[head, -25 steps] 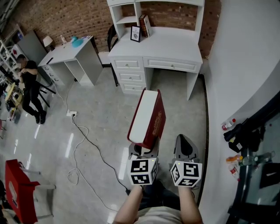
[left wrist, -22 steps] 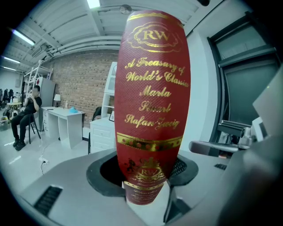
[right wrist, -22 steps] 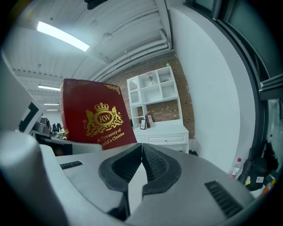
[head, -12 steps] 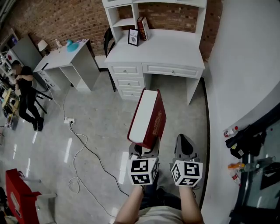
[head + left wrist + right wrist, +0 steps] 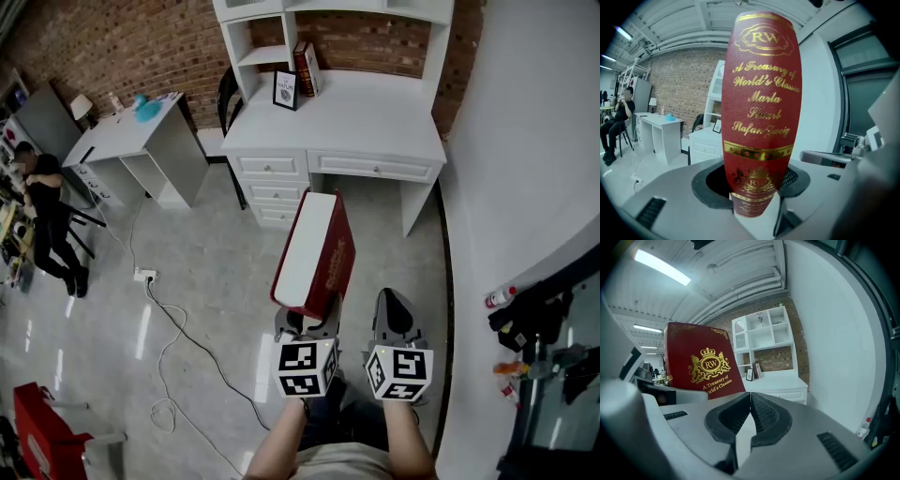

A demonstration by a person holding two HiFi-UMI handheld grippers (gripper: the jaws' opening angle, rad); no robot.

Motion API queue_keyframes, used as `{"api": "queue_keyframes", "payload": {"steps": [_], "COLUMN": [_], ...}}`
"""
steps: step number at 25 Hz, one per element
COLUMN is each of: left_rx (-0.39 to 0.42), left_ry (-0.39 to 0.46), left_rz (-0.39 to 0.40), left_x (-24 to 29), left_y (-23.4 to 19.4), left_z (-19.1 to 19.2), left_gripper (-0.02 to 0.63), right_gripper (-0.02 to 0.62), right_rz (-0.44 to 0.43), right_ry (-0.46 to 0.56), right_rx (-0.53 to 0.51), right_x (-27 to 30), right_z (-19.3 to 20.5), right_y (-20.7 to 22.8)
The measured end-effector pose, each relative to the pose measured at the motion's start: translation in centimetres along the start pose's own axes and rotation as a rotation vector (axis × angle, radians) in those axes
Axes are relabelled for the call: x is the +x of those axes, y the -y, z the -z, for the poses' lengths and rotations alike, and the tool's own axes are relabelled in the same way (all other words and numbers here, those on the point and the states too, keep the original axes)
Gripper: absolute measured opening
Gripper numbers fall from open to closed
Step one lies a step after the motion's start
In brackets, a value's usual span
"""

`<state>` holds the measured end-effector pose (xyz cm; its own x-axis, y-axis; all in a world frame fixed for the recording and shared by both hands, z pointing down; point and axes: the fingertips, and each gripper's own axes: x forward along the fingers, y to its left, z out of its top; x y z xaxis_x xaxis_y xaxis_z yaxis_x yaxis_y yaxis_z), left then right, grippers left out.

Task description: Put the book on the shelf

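Office-like workroom: white desks (image 5: 347,117), brick wall (image 5: 141,42)

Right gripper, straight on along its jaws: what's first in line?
Nothing close. The right gripper, shut and empty, points past the book toward the white desk, likely first, though depth is unclear.

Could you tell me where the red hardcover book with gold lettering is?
Head view, centre: the red hardcover book stands clamped in the left gripper, beside the shut right gripper, over the floor before the white desk.

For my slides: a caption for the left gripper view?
Left tool clamps a red gold-lettered book upright, white desk with shelves beyond.
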<state>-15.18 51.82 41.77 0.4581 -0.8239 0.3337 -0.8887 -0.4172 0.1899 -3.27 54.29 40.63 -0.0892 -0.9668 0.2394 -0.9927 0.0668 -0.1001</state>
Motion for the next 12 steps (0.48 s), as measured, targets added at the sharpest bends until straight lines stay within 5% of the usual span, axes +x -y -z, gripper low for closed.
{"api": "queue_keyframes", "payload": {"steps": [12], "left_rx": [-0.018], "left_ry": [-0.024], "left_rz": [0.014], "left_x": [5.1], "left_y": [-2.2], "left_z": [-0.7], "left_gripper": [0.244], "right_gripper": [0.017], "right_rz": [0.022], "right_ry": [-0.035], "right_rx": [-0.004], "right_x": [5.1], "right_z": [0.0], "right_y": [0.9]}}
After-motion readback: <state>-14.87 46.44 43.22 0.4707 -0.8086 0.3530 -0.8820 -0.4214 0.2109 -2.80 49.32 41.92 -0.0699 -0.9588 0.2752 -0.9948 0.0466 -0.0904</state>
